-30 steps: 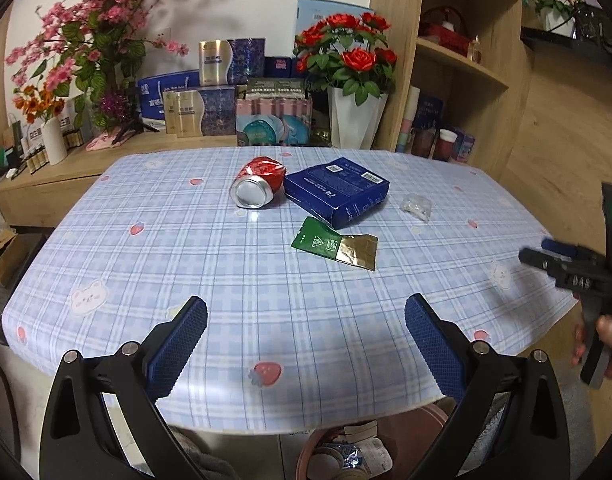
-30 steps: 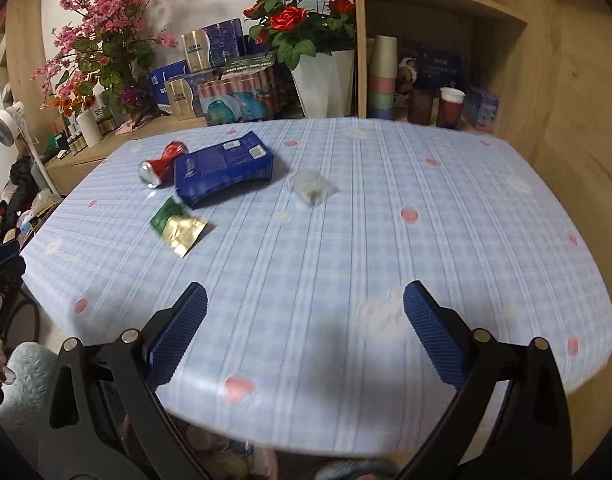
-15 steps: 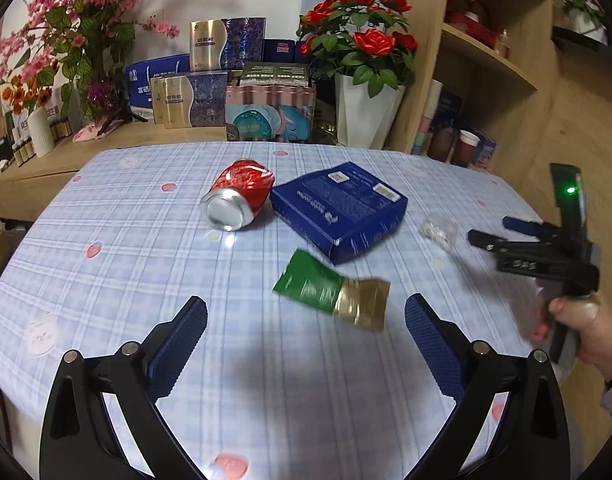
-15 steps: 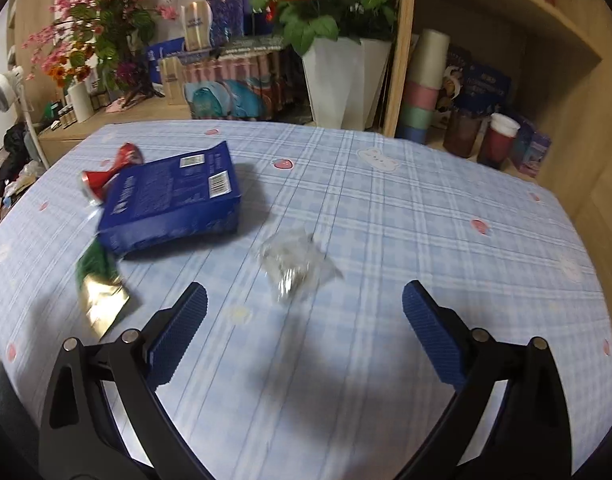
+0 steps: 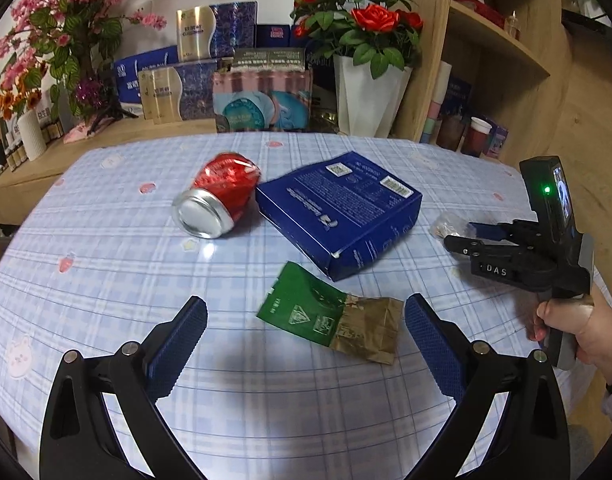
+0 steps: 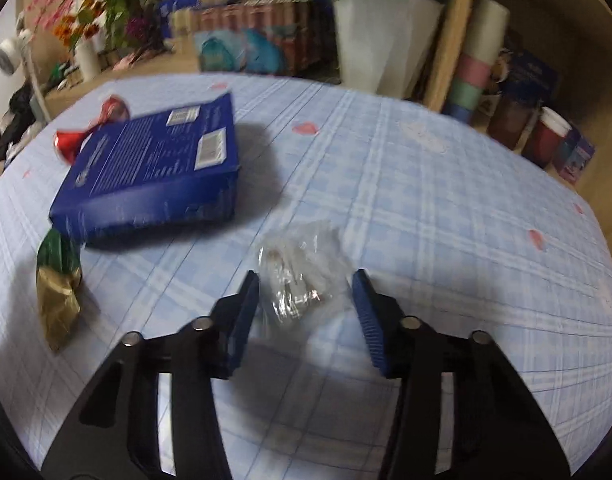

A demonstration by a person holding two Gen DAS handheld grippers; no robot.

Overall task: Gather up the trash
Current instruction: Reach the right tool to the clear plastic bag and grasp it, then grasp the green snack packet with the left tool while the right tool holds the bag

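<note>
Between blue pads point(image 6: 242, 320), crumpled clear wrapper point(image 6: 296, 276)

A dented red can point(image 5: 220, 196) lies on its side toward the tabletop's far left, silver base facing the near edge. Just right of it a flat blue box point(image 5: 339, 210) lies label up. Nearer the front edge lies a crumpled green-and-gold wrapper point(image 5: 331, 318). Right of the box sits a crinkled clear plastic wrapper point(image 6: 296, 276).
</note>
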